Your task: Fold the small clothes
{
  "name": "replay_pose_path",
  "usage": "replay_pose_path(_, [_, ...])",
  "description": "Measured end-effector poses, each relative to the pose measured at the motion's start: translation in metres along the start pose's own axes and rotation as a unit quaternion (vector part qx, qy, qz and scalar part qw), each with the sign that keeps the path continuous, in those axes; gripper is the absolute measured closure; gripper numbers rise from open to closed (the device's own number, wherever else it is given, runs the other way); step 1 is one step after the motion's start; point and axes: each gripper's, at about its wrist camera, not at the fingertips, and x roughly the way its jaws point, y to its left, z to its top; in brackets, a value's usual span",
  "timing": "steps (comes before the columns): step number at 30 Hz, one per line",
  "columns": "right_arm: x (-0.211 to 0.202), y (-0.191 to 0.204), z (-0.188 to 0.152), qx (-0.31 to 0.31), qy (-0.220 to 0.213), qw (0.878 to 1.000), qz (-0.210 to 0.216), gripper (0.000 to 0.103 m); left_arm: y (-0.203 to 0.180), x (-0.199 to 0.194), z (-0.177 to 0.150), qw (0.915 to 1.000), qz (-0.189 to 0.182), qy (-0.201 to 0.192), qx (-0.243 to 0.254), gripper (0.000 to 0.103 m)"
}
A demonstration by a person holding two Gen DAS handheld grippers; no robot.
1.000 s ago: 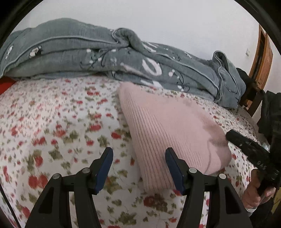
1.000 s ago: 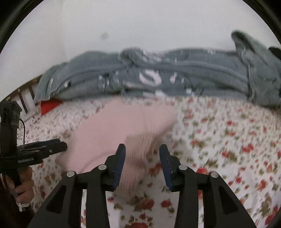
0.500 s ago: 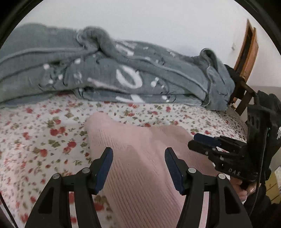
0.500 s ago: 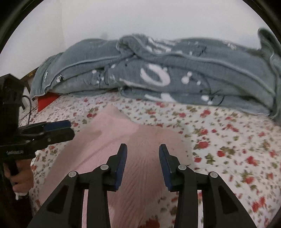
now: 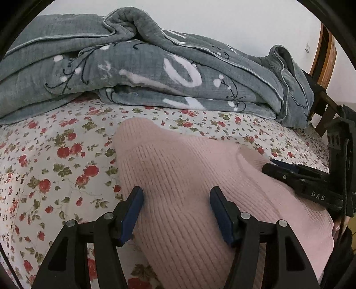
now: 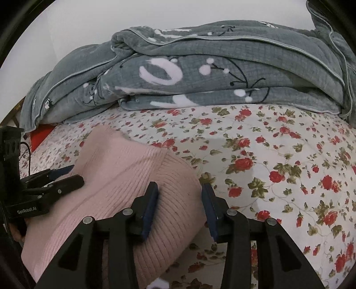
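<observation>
— What is in front of you, counted, biggest first?

— One white bedsheet printed with small red roses and green leaves [image 5: 66, 160], covering the bed under everything. One bulky grey quilted blanket with pale blotches and thin dark stems [image 5: 138, 73], heaped along the far edge of the sheet against a plain pale wall [image 5: 233, 20]. One brown wooden chair frame [image 5: 323, 55], seen only from my left wrist camera, past the blanket's end. One pink ribbed knit garment [image 5: 189, 189]. And my two grippers.

— Where is the pink piece, and how does it look?

— It lies on the flowered sheet, near me and clear of the blanket. It is folded into a thick, soft wedge: narrow and rounded at the far end, widening toward me. Fine ribs run along its length, and a raised fold line crosses its upper layer. Its edges look bulgy, not flat.

— And your grippers?

— My left gripper [image 5: 175, 213] has its blue-padded fingers spread apart, hovering over the near part of the knit with fabric showing between them. My right gripper [image 6: 179, 206] is also parted, over the garment's right edge, its left finger [image 6: 150, 209] above the knit and the other above the sheet. Neither is clamped on anything.
</observation>
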Motion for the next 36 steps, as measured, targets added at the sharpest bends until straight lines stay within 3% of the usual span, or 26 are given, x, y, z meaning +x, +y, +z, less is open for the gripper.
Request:
replay_pose_path(6, [-0.006,0.003,-0.001,-0.009,-0.011,1.000,-0.005,0.061,0.000,0.000,0.000,1.0000,0.004,-0.002,-0.002,0.038])
replay_pose_path(14, [-0.035,0.020,-0.004,-0.056,-0.058,0.997,0.013,0.061,0.001,-0.003,0.001,1.0000,0.006,-0.007,-0.002,0.037])
replay_pose_path(18, [-0.052,0.039,-0.009,-0.087,-0.049,0.995,0.002,0.061,-0.004,-0.008,0.002,0.9998,0.013,-0.010,0.007,0.039])
replay_pose_path(21, [-0.053,0.047,-0.021,-0.098,-0.036,0.994,-0.029,0.061,-0.008,-0.017,0.000,0.9999,0.012,-0.011,0.005,0.039])
replay_pose_path(23, [-0.051,0.048,-0.030,-0.099,-0.034,0.993,-0.053,0.061,-0.013,-0.025,-0.005,0.9997,0.019,-0.013,0.004,0.039])
replay_pose_path(27, [-0.067,0.041,-0.040,-0.075,-0.054,0.995,-0.046,0.061,-0.028,-0.040,-0.016,0.9985,0.049,-0.018,0.014,0.039])
replay_pose_path(36, [-0.070,0.037,-0.053,-0.069,-0.065,0.994,-0.050,0.061,-0.035,-0.062,-0.049,0.9980,0.054,-0.034,-0.005,0.038])
